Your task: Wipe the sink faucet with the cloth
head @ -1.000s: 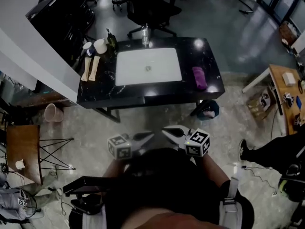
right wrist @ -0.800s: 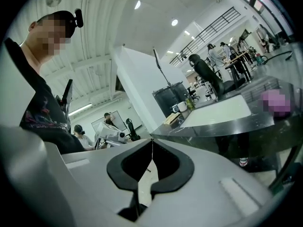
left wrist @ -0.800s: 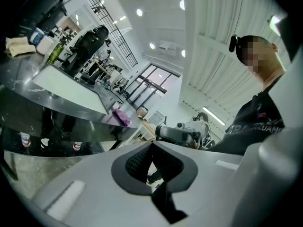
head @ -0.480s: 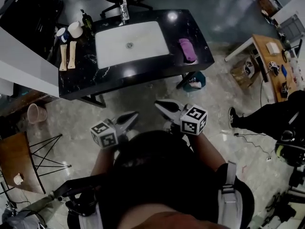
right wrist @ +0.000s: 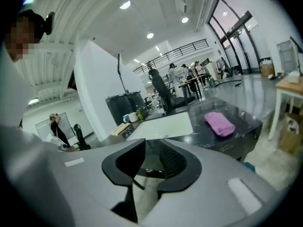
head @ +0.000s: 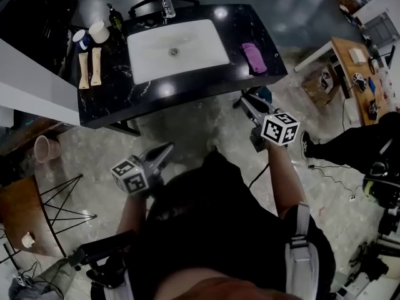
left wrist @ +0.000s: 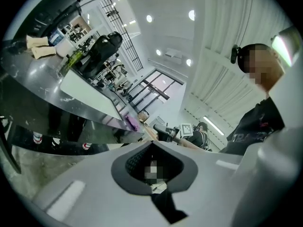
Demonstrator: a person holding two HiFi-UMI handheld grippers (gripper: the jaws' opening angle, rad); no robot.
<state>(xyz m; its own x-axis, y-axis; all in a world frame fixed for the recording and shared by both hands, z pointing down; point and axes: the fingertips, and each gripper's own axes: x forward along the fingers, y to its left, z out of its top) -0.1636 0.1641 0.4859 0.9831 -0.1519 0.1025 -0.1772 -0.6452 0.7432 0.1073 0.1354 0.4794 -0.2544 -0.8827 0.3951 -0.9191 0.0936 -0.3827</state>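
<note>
Right gripper (head: 245, 100) — jaws just opening, half apart, empty — approach step, apparently: next, reach and pinch the folded purple cloth (head: 253, 57) ahead-right, before wiping the chrome sink faucet (head: 166, 2).

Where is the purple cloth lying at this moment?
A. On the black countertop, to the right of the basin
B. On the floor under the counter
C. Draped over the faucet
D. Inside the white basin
A: in the head view the purple cloth lies flat on the black countertop, to the right of the white basin and outside its rim.
</note>
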